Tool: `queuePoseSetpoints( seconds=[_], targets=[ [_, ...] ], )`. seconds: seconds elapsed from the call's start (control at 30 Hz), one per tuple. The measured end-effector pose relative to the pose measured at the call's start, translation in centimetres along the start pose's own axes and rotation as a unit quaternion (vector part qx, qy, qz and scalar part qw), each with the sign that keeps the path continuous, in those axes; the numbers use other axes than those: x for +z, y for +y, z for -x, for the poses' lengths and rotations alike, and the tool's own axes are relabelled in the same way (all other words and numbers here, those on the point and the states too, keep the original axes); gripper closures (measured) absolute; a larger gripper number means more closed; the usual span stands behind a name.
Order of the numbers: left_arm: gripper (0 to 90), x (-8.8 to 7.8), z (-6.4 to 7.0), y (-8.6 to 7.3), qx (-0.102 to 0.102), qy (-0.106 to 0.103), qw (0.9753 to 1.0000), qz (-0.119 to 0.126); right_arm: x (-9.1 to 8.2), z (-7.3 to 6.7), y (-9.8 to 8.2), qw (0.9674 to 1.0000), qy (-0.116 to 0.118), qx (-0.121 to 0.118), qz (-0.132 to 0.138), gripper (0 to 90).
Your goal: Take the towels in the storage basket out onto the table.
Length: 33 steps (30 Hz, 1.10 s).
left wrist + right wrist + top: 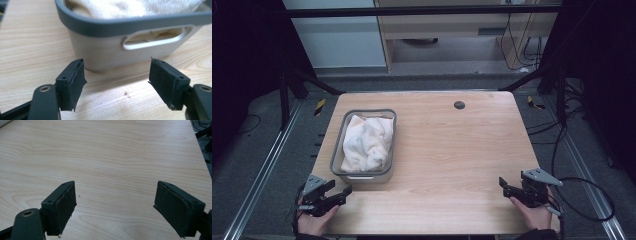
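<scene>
The tabletop (pixel 452 160) lies bare across its middle and its whole 3 o'clock half, open out to the edges. At 9 o'clock stands the grey basket (pixel 338 145). In the left gripper view its far end is cut off at the top. Its walls hide most of the white cloth (pixel 368 142), probably a towel, bunched inside.

The left claw (pixel 340 186) hovers at 7 o'clock, just short of the basket's handle slot (pixel 155 41), spread wide and empty. The right claw (pixel 504 186), at 5 o'clock, also gapes empty over bare wood. A small dark grommet (pixel 459 105) sits at 12 o'clock.
</scene>
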<state>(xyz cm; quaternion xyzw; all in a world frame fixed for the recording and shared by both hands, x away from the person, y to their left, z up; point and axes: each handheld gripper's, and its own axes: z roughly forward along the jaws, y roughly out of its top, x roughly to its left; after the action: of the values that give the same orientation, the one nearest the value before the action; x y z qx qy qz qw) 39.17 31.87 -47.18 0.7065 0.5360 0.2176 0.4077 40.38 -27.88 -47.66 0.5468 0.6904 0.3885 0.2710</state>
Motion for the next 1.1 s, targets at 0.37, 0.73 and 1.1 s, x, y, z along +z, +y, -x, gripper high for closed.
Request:
queuePoseSetpoints(
  seconds=[0.37,0.73,1.1],
  targets=[
    [26.8,-1.3,0.2,1.2,0.004,-0.01,0.9996,0.025,0.2,-0.7,-0.1,0.9999,0.006,-0.016,-0.004,14.6],
    [25.3,-2.5,0.7,3.1,0.007,-0.021,0.9982,0.055,0.2,-0.6,-0.2,0.9999,0.006,-0.009,-0.002,14.5],
    [24.2,-3.4,0.5,5.0,0.005,-0.021,0.9975,0.067,0.2,-0.2,-0.3,0.9999,-0.003,-0.01,-0.003,13.9]
  ],
)
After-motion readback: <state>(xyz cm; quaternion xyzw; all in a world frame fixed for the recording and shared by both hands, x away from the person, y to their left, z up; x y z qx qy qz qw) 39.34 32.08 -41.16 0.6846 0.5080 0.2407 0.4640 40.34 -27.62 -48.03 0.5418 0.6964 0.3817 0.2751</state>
